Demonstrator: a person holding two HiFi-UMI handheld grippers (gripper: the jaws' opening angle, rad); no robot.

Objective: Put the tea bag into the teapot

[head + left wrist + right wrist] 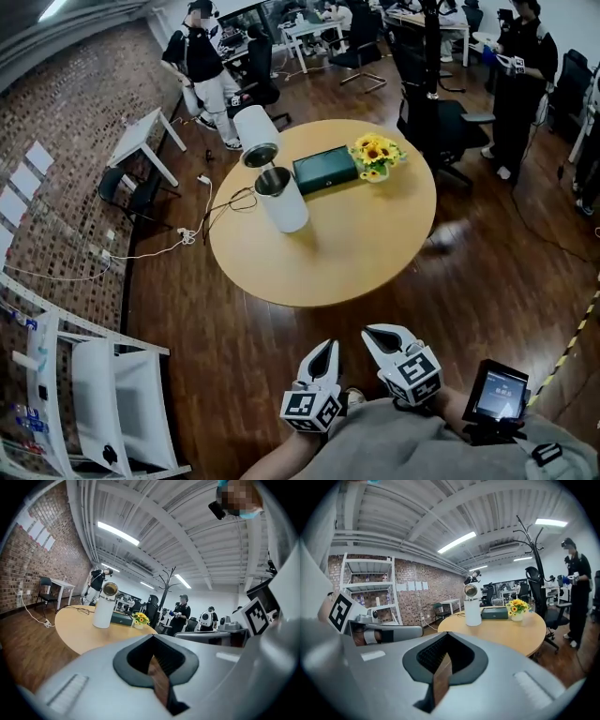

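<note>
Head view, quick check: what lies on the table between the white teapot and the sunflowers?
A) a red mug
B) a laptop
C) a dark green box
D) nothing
C: a dark green box lies flat on the round table, with the teapot on one side of it and the sunflowers on the other.

One table (347, 246), one teapot (281, 199), one box (324, 170), two hand-held grippers (325, 351) (381, 335).

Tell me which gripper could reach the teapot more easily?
Left, probably. The teapot stands on the left part of the table, nearer the left gripper; the right gripper would reach across. Both are shut and empty.
</note>
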